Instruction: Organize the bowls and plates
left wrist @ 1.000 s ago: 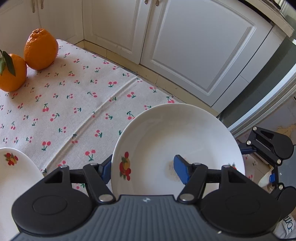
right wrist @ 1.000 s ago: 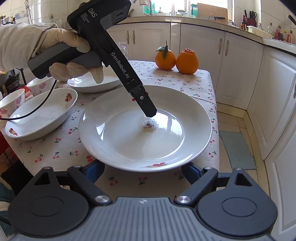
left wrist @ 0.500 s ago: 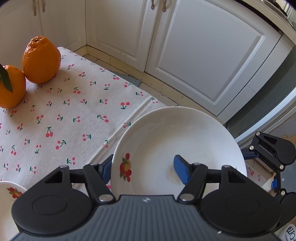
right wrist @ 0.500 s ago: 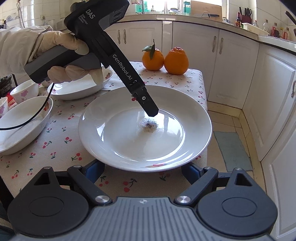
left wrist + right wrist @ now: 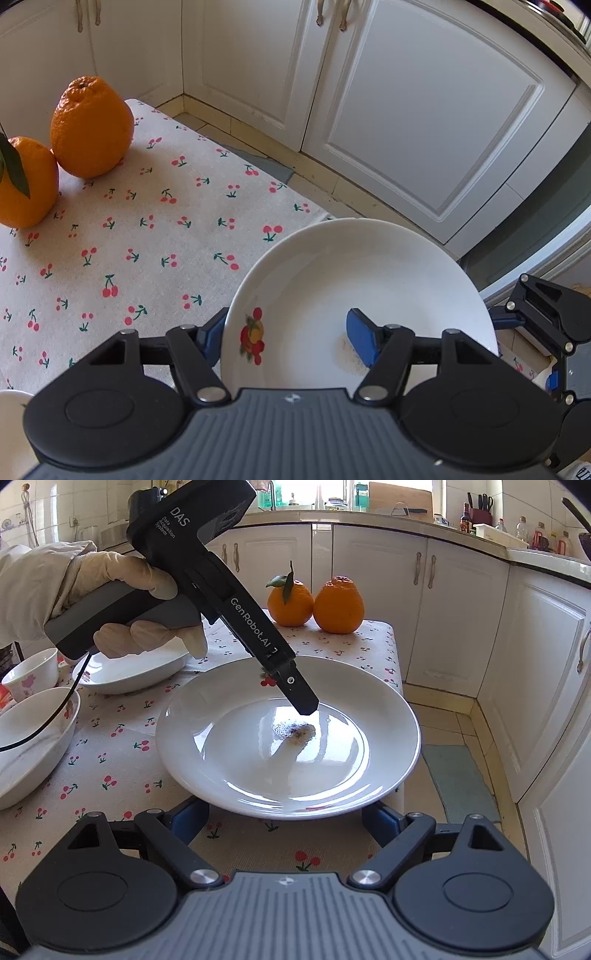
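White ceramic plate [image 5: 288, 738] sits mid-frame, over the surface's [image 5: 147, 240] right edge. Left claw [image 5: 288, 336] clamps its far rim, one pad inside, one beneath. Right claw [image 5: 284, 819] gapes wide just under the near rim, not gripping.

In the right wrist view, the plate [image 5: 288, 760] lies on the tablecloth [image 5: 110, 775] at centre. Two oranges [image 5: 317, 602] stand side by side behind it at twelve o'clock. A shallow bowl [image 5: 129, 672] lies at ten o'clock, a deeper bowl [image 5: 33, 746] at nine, and a small cup [image 5: 33, 672] behind that. Cabinets [image 5: 480, 627] stand at two o'clock.
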`<state>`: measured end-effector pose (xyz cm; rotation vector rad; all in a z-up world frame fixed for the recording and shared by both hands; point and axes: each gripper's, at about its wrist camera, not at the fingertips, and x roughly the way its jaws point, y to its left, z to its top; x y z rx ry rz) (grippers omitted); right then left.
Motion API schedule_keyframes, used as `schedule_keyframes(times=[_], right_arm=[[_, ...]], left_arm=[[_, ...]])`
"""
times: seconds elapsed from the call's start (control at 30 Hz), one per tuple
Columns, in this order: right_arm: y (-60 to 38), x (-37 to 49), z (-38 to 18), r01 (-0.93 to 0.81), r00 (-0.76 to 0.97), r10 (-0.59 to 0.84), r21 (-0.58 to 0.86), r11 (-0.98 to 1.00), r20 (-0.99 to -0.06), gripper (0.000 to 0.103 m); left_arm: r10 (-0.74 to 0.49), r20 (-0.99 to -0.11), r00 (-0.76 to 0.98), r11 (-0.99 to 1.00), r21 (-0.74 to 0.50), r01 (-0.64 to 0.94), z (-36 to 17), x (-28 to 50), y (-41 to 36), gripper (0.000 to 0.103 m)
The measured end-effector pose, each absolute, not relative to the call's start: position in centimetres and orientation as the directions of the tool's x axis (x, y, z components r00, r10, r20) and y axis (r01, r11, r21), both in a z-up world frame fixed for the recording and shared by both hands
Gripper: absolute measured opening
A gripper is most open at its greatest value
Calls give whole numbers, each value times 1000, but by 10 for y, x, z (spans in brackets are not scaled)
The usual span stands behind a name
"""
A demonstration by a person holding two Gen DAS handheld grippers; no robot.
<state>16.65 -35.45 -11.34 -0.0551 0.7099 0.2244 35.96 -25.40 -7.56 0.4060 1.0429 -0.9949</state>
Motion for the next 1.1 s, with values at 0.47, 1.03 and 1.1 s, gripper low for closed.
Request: schedule_keyframes(times=[0.47,1.03,1.1], right_arm=[[-353,165,-113,-210,741,180,32,977,-647,93],[-327,108,-78,-212,787,209,63,975,-580,103],[-320,101,-75,-219,792,216,64,974,-571,103]], left_arm=[[-481,-860,170,530,-131,838,-75,356,-255,73],[-492,-816,304,596,-61,801,-16,295,-193,82],[-494,-808,320,602,-52,797,-9,283,-183,82]])
